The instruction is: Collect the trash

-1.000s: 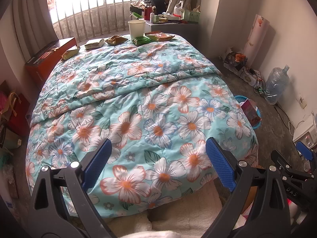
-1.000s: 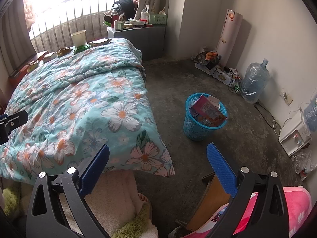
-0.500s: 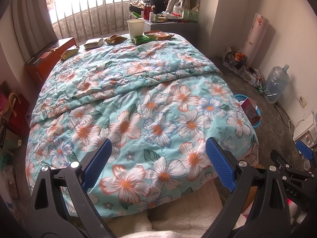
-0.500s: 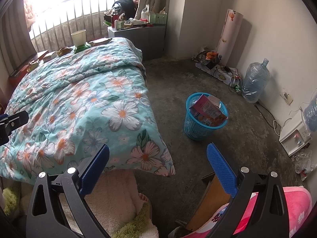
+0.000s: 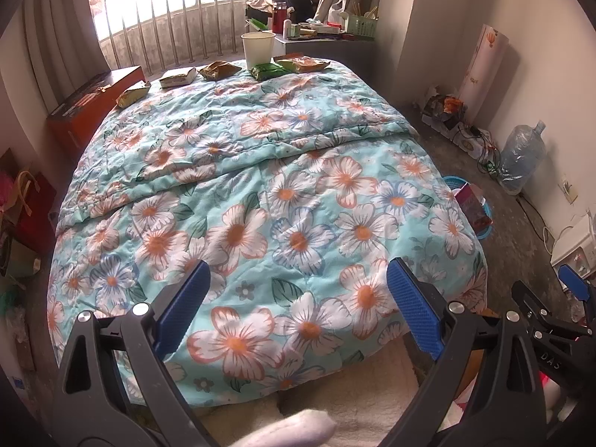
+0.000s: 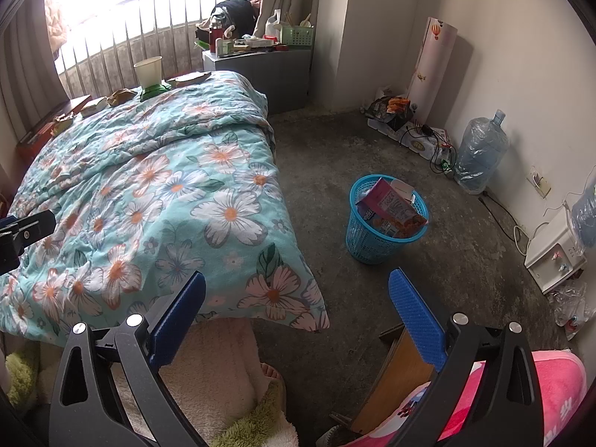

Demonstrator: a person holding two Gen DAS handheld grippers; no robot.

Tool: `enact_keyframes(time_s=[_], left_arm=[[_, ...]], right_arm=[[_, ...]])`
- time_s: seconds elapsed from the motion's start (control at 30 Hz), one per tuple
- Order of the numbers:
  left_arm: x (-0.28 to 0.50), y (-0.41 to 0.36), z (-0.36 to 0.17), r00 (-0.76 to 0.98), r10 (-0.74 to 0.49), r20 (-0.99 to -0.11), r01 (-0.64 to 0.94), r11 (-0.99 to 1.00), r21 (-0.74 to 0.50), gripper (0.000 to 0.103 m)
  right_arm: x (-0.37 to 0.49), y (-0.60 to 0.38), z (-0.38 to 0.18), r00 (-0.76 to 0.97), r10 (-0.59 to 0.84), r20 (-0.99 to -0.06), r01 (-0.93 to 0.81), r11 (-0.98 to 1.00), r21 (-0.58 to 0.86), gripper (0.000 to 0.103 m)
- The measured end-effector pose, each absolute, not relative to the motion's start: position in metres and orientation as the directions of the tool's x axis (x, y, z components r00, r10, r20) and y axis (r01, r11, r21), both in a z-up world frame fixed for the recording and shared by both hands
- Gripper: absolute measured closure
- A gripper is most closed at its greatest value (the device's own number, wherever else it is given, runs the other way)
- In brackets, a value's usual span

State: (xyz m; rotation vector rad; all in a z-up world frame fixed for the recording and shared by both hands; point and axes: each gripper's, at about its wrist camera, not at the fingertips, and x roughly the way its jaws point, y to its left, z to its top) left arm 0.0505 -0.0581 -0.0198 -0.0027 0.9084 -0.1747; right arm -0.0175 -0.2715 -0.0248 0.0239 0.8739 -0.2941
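Several snack wrappers lie along the far edge of the floral bed: a yellow one [image 5: 133, 95], a pale one [image 5: 178, 77], a brown one [image 5: 219, 69], a green one [image 5: 269, 71] and an orange one [image 5: 303, 63]. A white paper cup [image 5: 257, 49] stands among them; it also shows in the right wrist view [image 6: 148, 70]. A blue trash basket [image 6: 385, 219] with boxes in it stands on the floor right of the bed. My left gripper [image 5: 298, 309] is open and empty over the bed's near end. My right gripper [image 6: 298, 313] is open and empty above the bed's corner.
A grey cabinet [image 6: 268, 70] with clutter stands at the far wall. A water jug [image 6: 480, 152], cables and a white box [image 6: 555, 257] line the right wall. A red box [image 5: 89, 108] sits left of the bed. A wooden board [image 6: 395, 376] and pink cloth [image 6: 521, 395] lie near my right gripper.
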Motion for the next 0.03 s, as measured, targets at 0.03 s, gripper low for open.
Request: enact_keyframes(time_s=[0.03], left_arm=[[0.0502, -0.0574, -0.0200, 0.600, -0.153, -0.785, 0.151, 0.985, -0.077, 0.011]], right_arm=[[-0.0175, -0.2708, -0.0249, 0.604, -0.244, -0.759, 0.263, 0.960, -0.099, 0.007]])
